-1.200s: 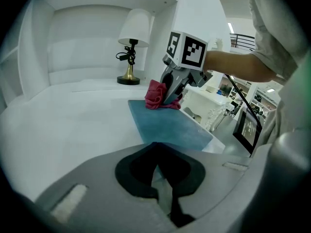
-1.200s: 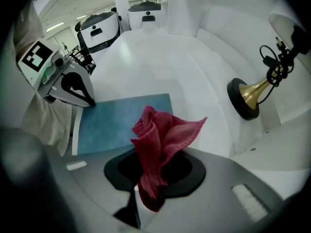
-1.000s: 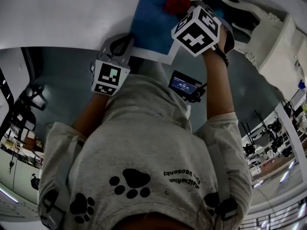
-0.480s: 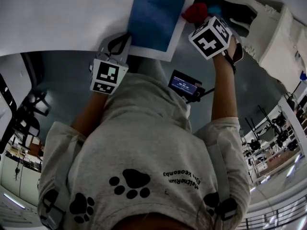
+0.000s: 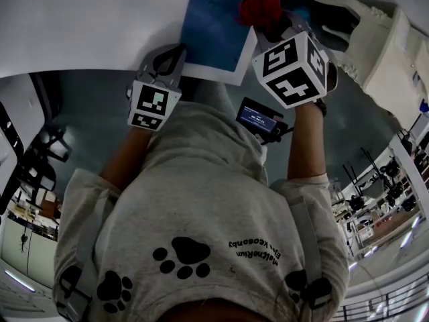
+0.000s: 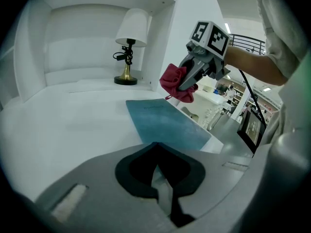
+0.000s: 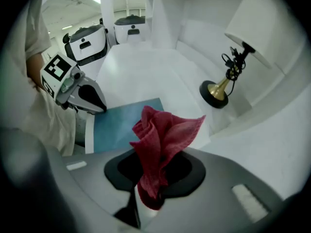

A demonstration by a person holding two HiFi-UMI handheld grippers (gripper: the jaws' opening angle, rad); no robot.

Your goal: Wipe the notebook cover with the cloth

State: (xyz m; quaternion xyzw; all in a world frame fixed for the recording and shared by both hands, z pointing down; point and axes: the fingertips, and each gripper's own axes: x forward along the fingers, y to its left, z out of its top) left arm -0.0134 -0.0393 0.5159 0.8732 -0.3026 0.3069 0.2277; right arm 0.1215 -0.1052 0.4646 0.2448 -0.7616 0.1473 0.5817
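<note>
The left gripper (image 5: 171, 58) is sitting with its jaws together, nothing visible between them, its tip resting at the near left corner of the flat blue-covered notebook (image 5: 216, 24). The notebook is lying on the white table top (image 5: 87, 19) just ahead of that gripper, its long axis running away from the person. The right gripper (image 5: 273, 24) is clamping the crumpled red cloth (image 5: 260, 7) over the cover's far right edge, seemingly clear of it. The cover is lying below and to its left, so the wipe probably calls for lowering, then sweeping leftward.
</note>
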